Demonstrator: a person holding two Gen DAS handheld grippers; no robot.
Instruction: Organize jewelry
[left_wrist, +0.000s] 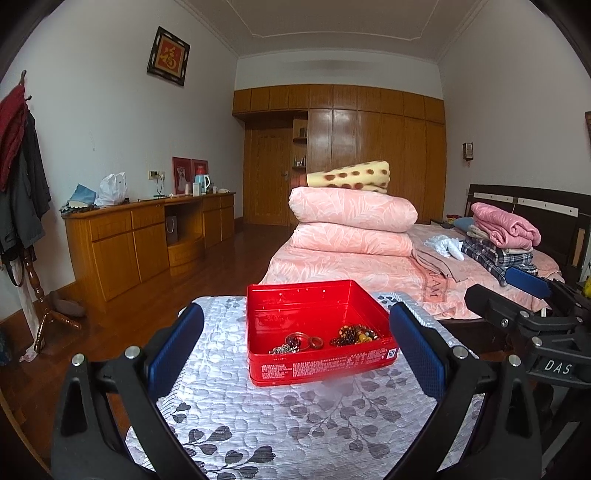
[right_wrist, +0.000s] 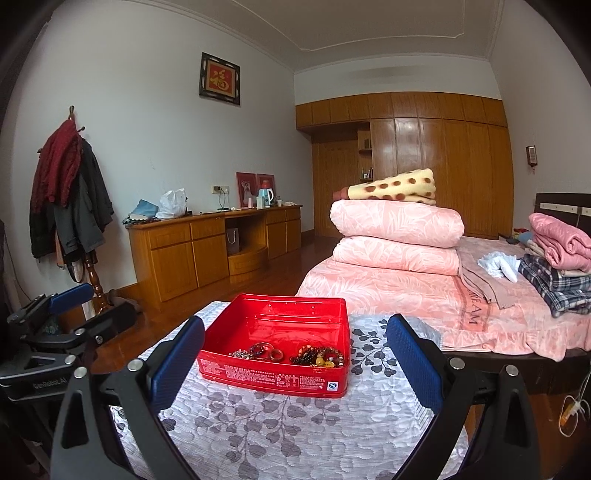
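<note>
A bed (right_wrist: 424, 295) covered in pink leaf-patterned bedding is filling the right of the room, with two folded pink quilts (right_wrist: 397, 236) stacked on it and a yellow blanket with brown spots (right_wrist: 399, 188) lying on top. Nearer the cameras, a small table under a pale grey quilted cloth with dark leaf prints (left_wrist: 295, 417) is carrying the task's things.

A shallow, rectangular red tin box (left_wrist: 314, 328) is sitting open on that cloth, toward its far end. Inside, along the near wall, the jewelry is lying in two small heaps: a tangle of silver chain with dark red rings (left_wrist: 299, 341) on the left, and a bunch of brown, amber and yellow bead bracelets (left_wrist: 354, 334) on the right, the two near each other but apart.

The left gripper (left_wrist: 295, 350) is hovering low before the box, its blue-padded fingers (left_wrist: 417, 350) standing wide apart and holding nothing. The right gripper (right_wrist: 295, 358) is hanging likewise just in front of the box, its blue pads (right_wrist: 177, 362) spread wide and empty.
</note>
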